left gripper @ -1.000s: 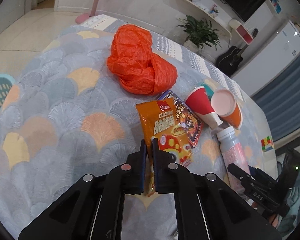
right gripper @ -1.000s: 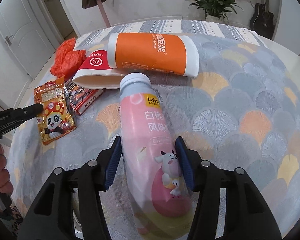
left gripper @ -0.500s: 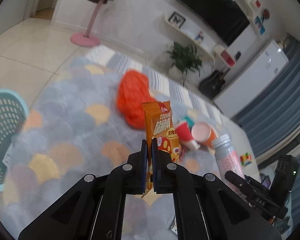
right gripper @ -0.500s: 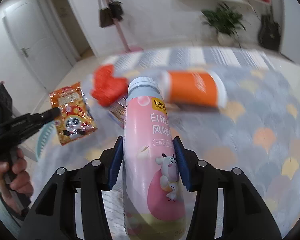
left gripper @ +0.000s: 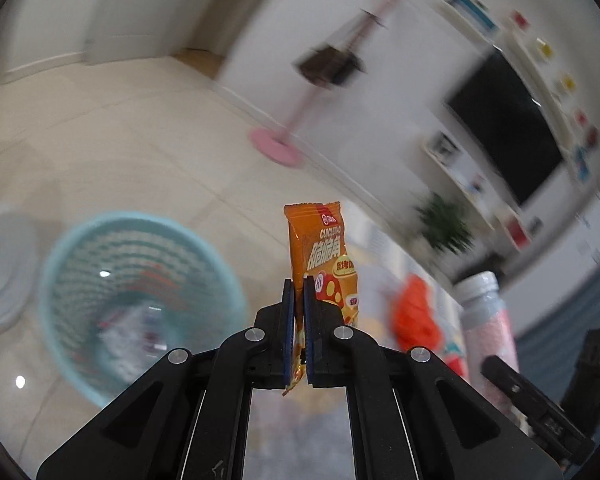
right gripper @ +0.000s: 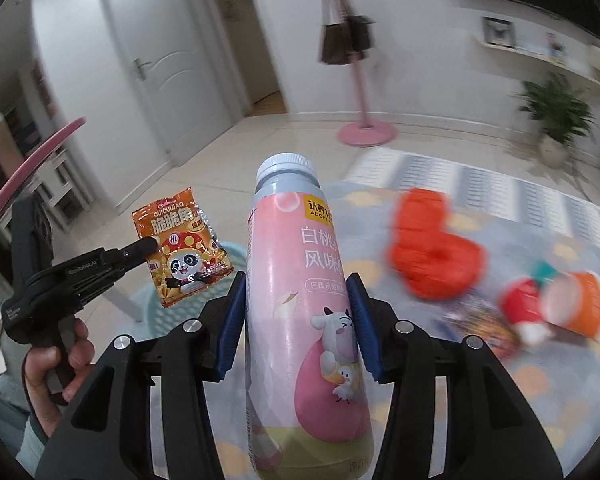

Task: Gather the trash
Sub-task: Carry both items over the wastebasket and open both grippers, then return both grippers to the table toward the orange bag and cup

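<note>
My left gripper [left gripper: 296, 292] is shut on an orange snack packet [left gripper: 320, 248], which stands up between the pads in mid-air. To its lower left a light blue basket [left gripper: 140, 300] stands on the floor with some wrappers inside. My right gripper [right gripper: 296, 292] is shut on a pink milk bottle [right gripper: 300, 300] with a grey cap, held upright off the table. The right wrist view also shows the left gripper [right gripper: 150, 244] holding the snack packet [right gripper: 182, 248] at the left, above the blue basket [right gripper: 228, 250].
On the scallop-patterned tablecloth [right gripper: 560, 240] lie an orange plastic bag [right gripper: 432, 248], a dark snack packet [right gripper: 484, 328], a red cup [right gripper: 520, 300] and an orange cup [right gripper: 580, 308]. A pink coat stand [right gripper: 364, 132] and a potted plant [right gripper: 556, 120] stand on the floor beyond.
Both grippers have lifted off the table and swung left, the left with the snack packet, the right with the bottle. The blue basket has come into view beneath the packet.
</note>
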`<action>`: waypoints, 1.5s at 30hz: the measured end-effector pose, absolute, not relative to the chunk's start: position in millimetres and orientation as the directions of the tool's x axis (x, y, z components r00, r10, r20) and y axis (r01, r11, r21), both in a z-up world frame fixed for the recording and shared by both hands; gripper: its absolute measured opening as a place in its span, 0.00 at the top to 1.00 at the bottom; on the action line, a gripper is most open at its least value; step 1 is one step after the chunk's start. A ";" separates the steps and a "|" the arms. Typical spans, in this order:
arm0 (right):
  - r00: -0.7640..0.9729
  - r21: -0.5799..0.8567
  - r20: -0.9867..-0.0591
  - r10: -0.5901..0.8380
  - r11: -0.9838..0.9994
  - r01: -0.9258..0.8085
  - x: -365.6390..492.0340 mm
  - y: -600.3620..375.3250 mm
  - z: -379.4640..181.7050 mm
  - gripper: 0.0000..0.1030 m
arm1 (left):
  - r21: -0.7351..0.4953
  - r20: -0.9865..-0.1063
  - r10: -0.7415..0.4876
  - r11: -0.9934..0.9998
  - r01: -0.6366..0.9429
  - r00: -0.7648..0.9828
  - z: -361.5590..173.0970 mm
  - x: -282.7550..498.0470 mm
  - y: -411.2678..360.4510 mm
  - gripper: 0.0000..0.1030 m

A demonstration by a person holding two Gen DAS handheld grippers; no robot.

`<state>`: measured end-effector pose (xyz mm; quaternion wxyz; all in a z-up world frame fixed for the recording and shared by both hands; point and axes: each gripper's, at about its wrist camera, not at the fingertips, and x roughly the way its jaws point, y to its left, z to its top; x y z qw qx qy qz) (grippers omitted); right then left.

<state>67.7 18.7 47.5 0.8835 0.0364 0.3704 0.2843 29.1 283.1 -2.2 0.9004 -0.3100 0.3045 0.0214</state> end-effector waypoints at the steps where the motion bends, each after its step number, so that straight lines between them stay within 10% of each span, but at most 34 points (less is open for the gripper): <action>1: 0.547 0.281 -0.638 0.542 0.825 -0.489 70.2 35.9 44.7 0.55 | -0.542 -0.571 -0.126 0.800 -0.257 0.811 -6.9 25.4 295.4 0.97; 20: 0.370 0.296 -0.792 0.485 0.836 -0.462 121.0 198.2 -54.6 0.53 | -0.400 -0.796 -0.006 0.756 -0.518 0.606 -78.8 26.9 380.6 0.97; 26: 0.390 0.321 -0.768 0.508 0.832 -0.453 122.4 197.4 -51.3 0.47 | -0.393 -0.789 0.025 0.747 -0.536 0.614 -74.9 24.4 380.1 0.58; 45: 0.602 0.191 -0.652 0.461 0.868 -0.458 71.3 74.9 28.8 0.47 | -0.452 -0.604 -0.040 0.840 -0.301 0.796 8.5 27.9 273.5 0.56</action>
